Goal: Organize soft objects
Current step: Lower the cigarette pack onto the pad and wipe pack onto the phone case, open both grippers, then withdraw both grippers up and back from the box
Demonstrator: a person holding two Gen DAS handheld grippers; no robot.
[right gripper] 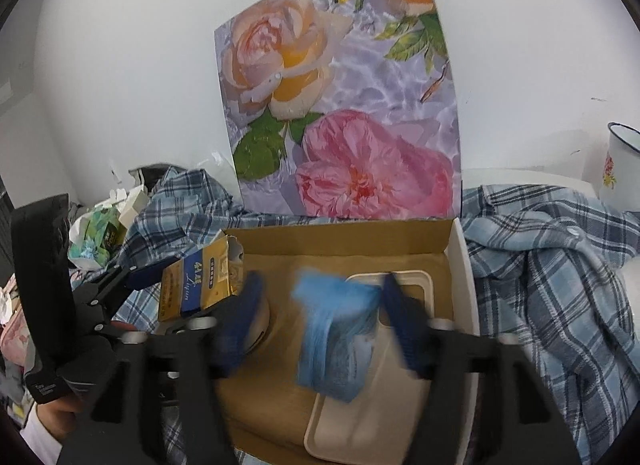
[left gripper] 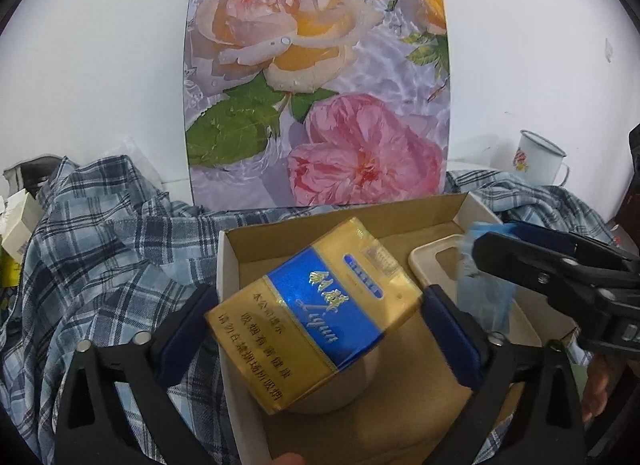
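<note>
My left gripper (left gripper: 316,325) is shut on a gold and blue cigarette pack (left gripper: 316,313) and holds it over the left side of an open cardboard box (left gripper: 352,225). The pack also shows in the right wrist view (right gripper: 200,285). My right gripper (right gripper: 320,321) is over the right side of the box (right gripper: 340,237). Its fingers stand apart, and a blurred light blue soft bundle (right gripper: 336,329) hangs between them, against the right pad. The bundle is over a cream phone case (right gripper: 360,417). A round cream object (left gripper: 340,389) lies under the pack.
A blue plaid shirt (left gripper: 100,249) lies crumpled around the box on both sides (right gripper: 552,285). A floral board (left gripper: 316,85) leans on the white wall behind the box. A white enamel mug (left gripper: 540,159) stands at the far right. Small boxes and packets (right gripper: 100,237) lie at the left.
</note>
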